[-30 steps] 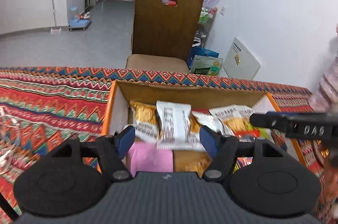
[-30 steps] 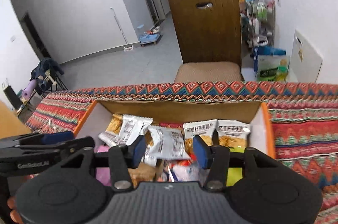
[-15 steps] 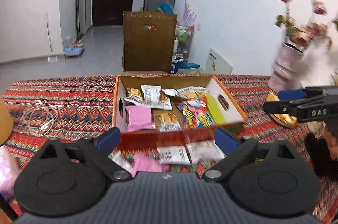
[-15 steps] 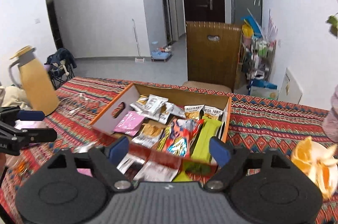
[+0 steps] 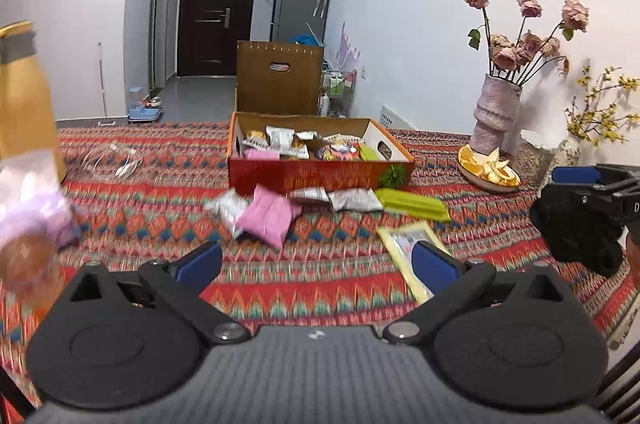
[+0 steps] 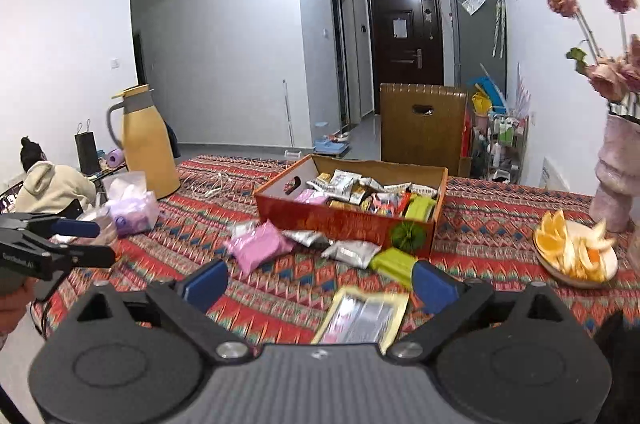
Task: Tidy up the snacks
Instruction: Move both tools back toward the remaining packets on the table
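An orange cardboard box (image 5: 320, 177) (image 6: 344, 224) filled with mixed snack packets stands on the patterned tablecloth. In front of it lie loose packets: a pink one (image 5: 268, 216) (image 6: 258, 248), silver ones (image 5: 352, 199) (image 6: 352, 254), a green one (image 5: 412, 203) (image 6: 394, 260) and a yellow-edged one (image 5: 404, 244) (image 6: 364, 316). My left gripper (image 5: 316, 260) hovers well back from the box, its jaws opening with nothing between them. Over the yellow-edged packet my right gripper (image 6: 320, 282) is likewise opening and empty. The left gripper (image 6: 104, 242) also shows at the right wrist view's left edge.
A yellow thermos jug (image 6: 148, 143) and a bag of tissues (image 6: 132, 207) stand on the left. On the right are a plate of orange slices (image 6: 576, 252) and a vase of roses (image 5: 496, 111). A wooden chair (image 5: 280, 79) stands beyond the table. A person (image 6: 52, 187) sits at far left.
Both grippers have drawn far back from inside the box and their jaws have spread wide. The loose packets in front of the box have come into view.
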`<state>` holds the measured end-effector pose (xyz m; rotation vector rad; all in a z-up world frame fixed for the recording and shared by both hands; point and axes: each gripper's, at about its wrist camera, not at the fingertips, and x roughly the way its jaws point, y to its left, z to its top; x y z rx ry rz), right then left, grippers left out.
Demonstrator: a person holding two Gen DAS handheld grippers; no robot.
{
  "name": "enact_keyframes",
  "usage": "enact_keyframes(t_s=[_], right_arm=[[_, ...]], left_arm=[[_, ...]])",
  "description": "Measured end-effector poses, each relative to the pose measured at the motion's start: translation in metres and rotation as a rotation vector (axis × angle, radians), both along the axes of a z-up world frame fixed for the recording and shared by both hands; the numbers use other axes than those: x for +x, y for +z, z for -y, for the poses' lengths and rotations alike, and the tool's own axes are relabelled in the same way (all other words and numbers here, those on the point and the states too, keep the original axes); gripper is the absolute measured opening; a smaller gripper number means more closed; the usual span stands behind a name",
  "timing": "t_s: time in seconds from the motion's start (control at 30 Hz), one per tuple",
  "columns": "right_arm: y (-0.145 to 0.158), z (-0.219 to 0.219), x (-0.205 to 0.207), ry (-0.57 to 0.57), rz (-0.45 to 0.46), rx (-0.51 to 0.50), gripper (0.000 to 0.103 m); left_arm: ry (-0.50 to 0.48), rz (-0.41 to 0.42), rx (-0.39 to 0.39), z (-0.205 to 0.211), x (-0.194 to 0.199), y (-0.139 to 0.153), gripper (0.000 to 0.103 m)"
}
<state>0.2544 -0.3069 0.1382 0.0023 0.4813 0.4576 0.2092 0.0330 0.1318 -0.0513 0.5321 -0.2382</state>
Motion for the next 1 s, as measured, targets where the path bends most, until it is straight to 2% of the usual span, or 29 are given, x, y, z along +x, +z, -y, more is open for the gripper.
enact_keyframes(t_s=[0.13, 0.2, 0.27, 0.4, 0.53, 0.7, 0.83, 1.0], right_arm=[[-0.026, -0.005, -0.048, -0.034, 0.041, -0.02, 0.103], [-0.041, -0.011, -0.067, -0.049, 0.06, -0.028, 0.103], [-0.059, -0.017, -0.086, -0.064, 0.064, -0.034, 0.103], [-0.093, -0.024, -0.108, -0.085, 0.009, -0.017, 0.103], [-0.126, -0.026, -0.119, -0.149, -0.028, 0.017, 0.103], [-0.148, -0.02, -0.119, -0.217, -0.09, 0.034, 0.103], [-0.153, -0.023, -0.109, -0.233, -0.105, 0.008, 0.103], [-0.146, -0.029, -0.087, -0.227, -0.095, 0.031, 0.103]], left_arm=[[-0.037, -0.004, -0.061, -0.008, -0.043, -0.023, 0.103], [-0.026, -0.009, -0.078, -0.009, -0.06, -0.035, 0.103], [-0.014, -0.018, -0.061, -0.006, -0.074, -0.049, 0.103], [0.017, -0.05, -0.048, -0.004, -0.089, -0.074, 0.103], [0.02, -0.132, -0.075, -0.008, -0.086, -0.101, 0.103], [0.025, -0.189, -0.091, -0.013, -0.074, -0.118, 0.103], [0.03, -0.197, -0.093, -0.017, -0.059, -0.119, 0.103], [0.055, -0.18, -0.091, -0.025, -0.033, -0.112, 0.103]])
